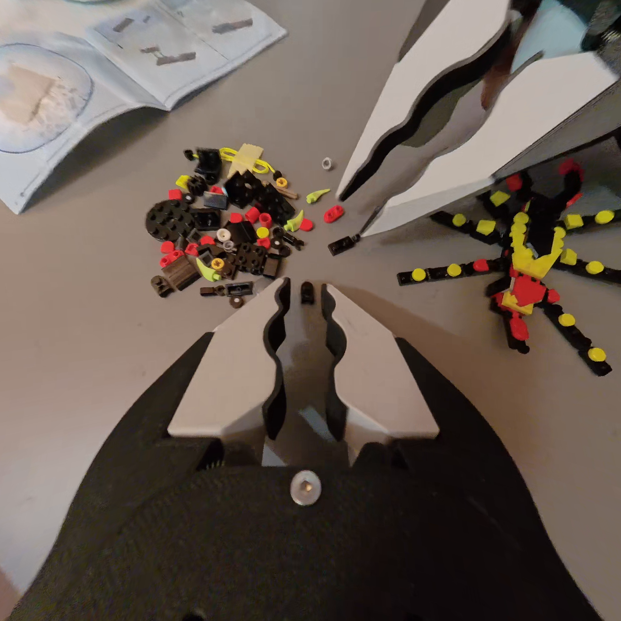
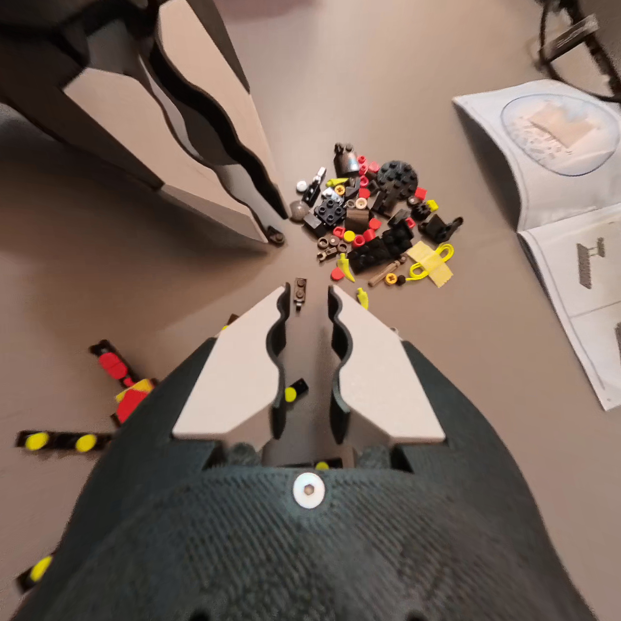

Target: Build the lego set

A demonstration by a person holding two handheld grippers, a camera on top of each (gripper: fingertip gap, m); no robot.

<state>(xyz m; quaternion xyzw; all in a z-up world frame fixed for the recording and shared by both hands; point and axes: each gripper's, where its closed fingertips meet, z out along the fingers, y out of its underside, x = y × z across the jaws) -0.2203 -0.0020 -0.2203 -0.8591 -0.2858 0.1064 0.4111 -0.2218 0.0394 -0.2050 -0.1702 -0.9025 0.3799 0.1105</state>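
The left gripper [image 1: 305,289] is part open and empty, straddling a small black piece [image 1: 306,291]. The right gripper [image 2: 307,291], likewise empty, brackets a dark clip piece [image 2: 299,289]. Brick pile [image 1: 228,221] at eleven o'clock; spider model [image 1: 527,262] at three. Close slowly and squarely, I judge.

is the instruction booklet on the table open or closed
Open. The booklet lies spread flat on the table, two facing pages showing either side of a centre fold, beyond the pile of loose bricks.
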